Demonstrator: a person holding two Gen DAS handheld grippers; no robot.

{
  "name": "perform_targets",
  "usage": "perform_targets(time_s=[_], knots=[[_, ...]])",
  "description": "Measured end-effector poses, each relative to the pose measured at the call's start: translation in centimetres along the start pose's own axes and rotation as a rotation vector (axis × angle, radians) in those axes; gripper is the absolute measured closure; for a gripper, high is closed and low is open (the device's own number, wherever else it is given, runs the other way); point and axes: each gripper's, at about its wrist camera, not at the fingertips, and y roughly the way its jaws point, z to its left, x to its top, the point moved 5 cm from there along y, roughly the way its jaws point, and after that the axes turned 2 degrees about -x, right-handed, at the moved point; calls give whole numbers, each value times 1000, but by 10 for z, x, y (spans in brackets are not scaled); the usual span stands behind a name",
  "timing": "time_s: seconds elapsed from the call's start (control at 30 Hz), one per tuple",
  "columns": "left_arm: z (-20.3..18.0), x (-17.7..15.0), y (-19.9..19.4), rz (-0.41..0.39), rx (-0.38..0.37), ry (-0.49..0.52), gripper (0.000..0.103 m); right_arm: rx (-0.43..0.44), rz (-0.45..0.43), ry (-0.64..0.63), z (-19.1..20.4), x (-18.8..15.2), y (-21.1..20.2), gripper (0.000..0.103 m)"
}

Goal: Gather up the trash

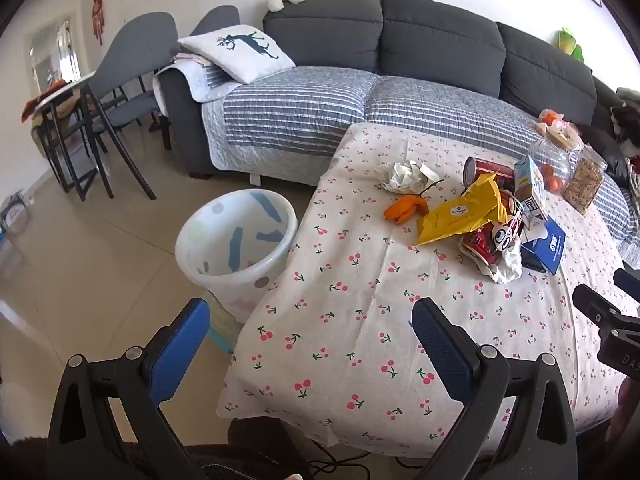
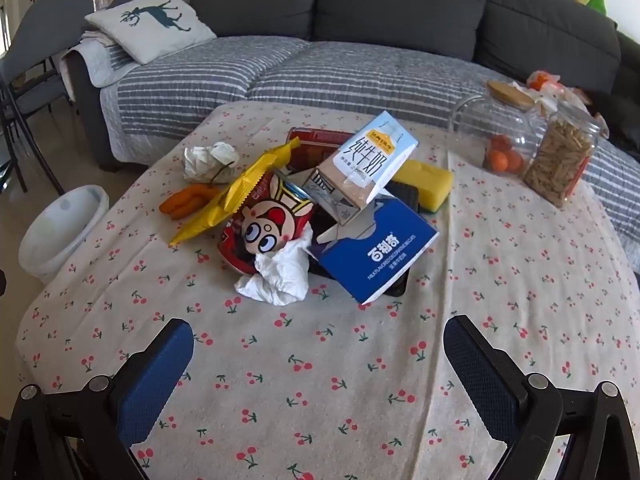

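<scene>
Right wrist view first: my right claw [image 2: 320,380] stands spread wide with nothing between its blue pads [image 2: 154,376], hanging over bare cherry-print cloth on the counter [image 2: 520,280] and tilted down toward the heap ahead of it. Nearest to it, straight out from the gap, lies a crumpled white tissue [image 2: 280,276], touching a dented red can with a cartoon face [image 2: 256,232]; just right of these a blue biscuit box [image 2: 380,256] lies tipped on a dark tray, and a milk carton [image 2: 372,160] leans on top of the pile, so I judge the heap was dumped loosely rather than stacked, and pulling a low piece could topple the carton. A yellow snack wrapper [image 2: 236,196] sticks out to the left, orange peel [image 2: 184,202] and a second wad of paper [image 2: 208,162] beyond it, a yellow sponge [image 2: 424,182] behind. The two glass jars [image 2: 560,160] off to the far right hold food and look like keepers, not rubbish. Left wrist view: my left claw [image 1: 312,336] is likewise gaping and empty, poised over the near left corner of the counter, with the trash well ahead and to its right. The white bin [image 1: 236,240] stands on the floor just beside that counter edge, mouth up and near this claw, which seems the reason for the split: the right picks, the left is closest to the drop. Nothing appears collected yet.
</scene>
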Motion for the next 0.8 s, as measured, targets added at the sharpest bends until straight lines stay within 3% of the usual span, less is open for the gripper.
perform_targets(time_s=[0.8], knots=[[3,0,1,4,6,-6,1,3,-11,7,-1,0,-2,0]])
